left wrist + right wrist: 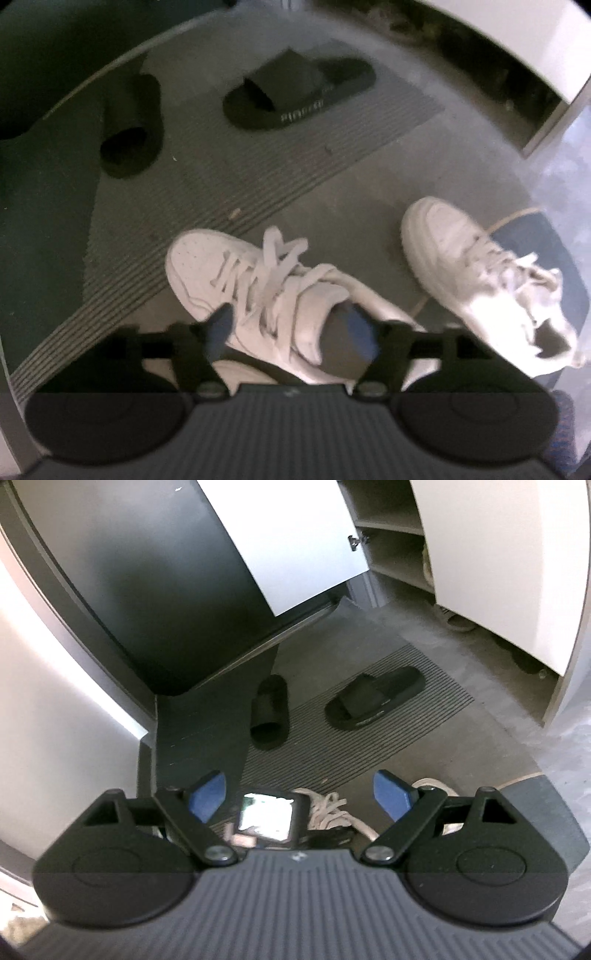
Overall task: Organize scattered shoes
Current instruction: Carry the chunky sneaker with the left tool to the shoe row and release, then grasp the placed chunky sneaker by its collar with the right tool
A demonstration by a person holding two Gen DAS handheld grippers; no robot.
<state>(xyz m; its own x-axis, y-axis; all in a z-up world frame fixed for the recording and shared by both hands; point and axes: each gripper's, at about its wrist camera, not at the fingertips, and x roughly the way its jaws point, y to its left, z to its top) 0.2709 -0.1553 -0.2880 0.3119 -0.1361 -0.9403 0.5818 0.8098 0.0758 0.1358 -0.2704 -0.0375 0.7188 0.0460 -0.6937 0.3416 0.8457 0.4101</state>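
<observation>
A white lace-up sneaker (258, 280) lies on the grey floor right under my left gripper (291, 326). That gripper is open, and its blue fingertips (221, 321) straddle the sneaker's tongue and collar without clearly pressing on them. A second white sneaker (472, 273) lies to the right, partly on a dark blue mat (535, 240). Two black slides (299, 96) (131, 125) rest apart on a striped doormat (221, 177). My right gripper (299, 794) hangs open and empty above the scene, with both slides (373, 698) (269, 712) ahead of it and white laces (328, 808) below.
A shoe cabinet (391, 528) stands at the back with white doors swung open (295, 542), and pale shoes (454, 620) sit at its bottom. A dark door and threshold (147, 609) close off the left. The left tool's bright screen (266, 818) shows under my right gripper.
</observation>
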